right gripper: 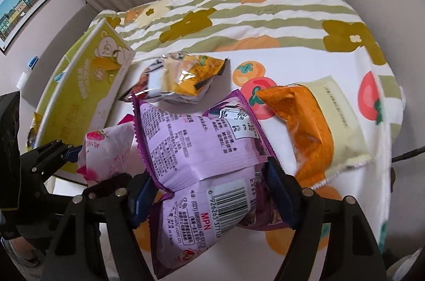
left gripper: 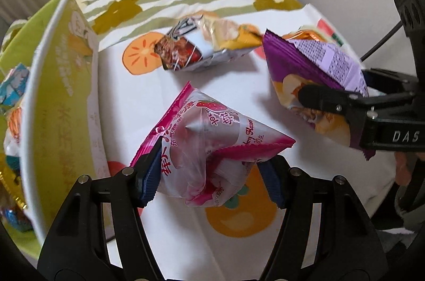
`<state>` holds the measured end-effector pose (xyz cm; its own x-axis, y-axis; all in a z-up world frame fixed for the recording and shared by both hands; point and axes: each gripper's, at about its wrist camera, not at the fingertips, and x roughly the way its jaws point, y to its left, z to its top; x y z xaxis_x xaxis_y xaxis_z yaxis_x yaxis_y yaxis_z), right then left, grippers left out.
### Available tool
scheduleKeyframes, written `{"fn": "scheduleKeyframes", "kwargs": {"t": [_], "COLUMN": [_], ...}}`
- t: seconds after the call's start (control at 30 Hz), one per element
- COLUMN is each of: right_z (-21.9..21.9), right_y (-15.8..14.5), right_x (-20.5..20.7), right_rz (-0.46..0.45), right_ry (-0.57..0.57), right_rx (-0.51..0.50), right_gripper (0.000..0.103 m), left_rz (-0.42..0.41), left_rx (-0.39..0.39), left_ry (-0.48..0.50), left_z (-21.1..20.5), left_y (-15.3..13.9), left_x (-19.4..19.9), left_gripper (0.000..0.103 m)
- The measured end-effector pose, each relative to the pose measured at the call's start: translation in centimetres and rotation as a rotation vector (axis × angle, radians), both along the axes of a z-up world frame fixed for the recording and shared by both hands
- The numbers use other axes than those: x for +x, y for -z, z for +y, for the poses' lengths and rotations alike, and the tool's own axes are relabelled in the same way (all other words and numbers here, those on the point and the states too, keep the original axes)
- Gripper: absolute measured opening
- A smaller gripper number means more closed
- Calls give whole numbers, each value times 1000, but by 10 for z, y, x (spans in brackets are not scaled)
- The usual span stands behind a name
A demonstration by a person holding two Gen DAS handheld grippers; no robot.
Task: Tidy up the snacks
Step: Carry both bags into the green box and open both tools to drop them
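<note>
My left gripper point(left gripper: 212, 178) is shut on a pink strawberry snack bag point(left gripper: 209, 145) and holds it above the table, just right of a green-and-white box point(left gripper: 55, 105). My right gripper point(right gripper: 209, 197) is shut on a purple chip bag point(right gripper: 202, 161), also held up; in the left wrist view the purple bag point(left gripper: 318, 73) hangs at the right. The pink bag point(right gripper: 106, 150) shows left of it in the right wrist view. The box point(right gripper: 87, 95) holds several snacks at its left point(left gripper: 13, 87).
On the table, covered by a fruit-print cloth point(left gripper: 148, 100), lie a white-and-yellow snack pile point(right gripper: 180, 79), an orange bag point(right gripper: 305, 126) and a pale yellow packet point(right gripper: 342, 118). A flower-striped cloth point(right gripper: 252, 12) covers the back. Curtains and a wall stand behind.
</note>
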<state>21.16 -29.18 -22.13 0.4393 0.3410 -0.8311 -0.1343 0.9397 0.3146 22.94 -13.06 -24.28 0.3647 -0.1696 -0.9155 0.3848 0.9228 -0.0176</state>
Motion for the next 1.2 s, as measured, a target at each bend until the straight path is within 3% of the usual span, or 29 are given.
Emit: {"fn": "scheduleKeyframes", "kwargs": {"t": [0.23,0.4,0.73,0.93,1.2], "right_z": [3,20,119,175,226], "right_y": [-47,-82,-144,-156,-149], "right_x": [-19,-21,10,36,63], "right_rz": [-70,-141,-286,-304,-269], "right_ry": [14,10,-111,-150,-98], "right_rx": [0,5,68,87,92], "right_gripper": [72,72,72,72,72], "left_rz": [-55,-142,-268,-270,-169], "left_rx": [-65,-84,-48,-29,-42], "left_ry": [-25,-64,-173,-216,-180], "left_z": [19,59,160,222,277], "left_y": [-53,-104,-164,-168,-129], "left_x": [-13,-15,10,40,94], "left_gripper": [62,62,62,62,62]}}
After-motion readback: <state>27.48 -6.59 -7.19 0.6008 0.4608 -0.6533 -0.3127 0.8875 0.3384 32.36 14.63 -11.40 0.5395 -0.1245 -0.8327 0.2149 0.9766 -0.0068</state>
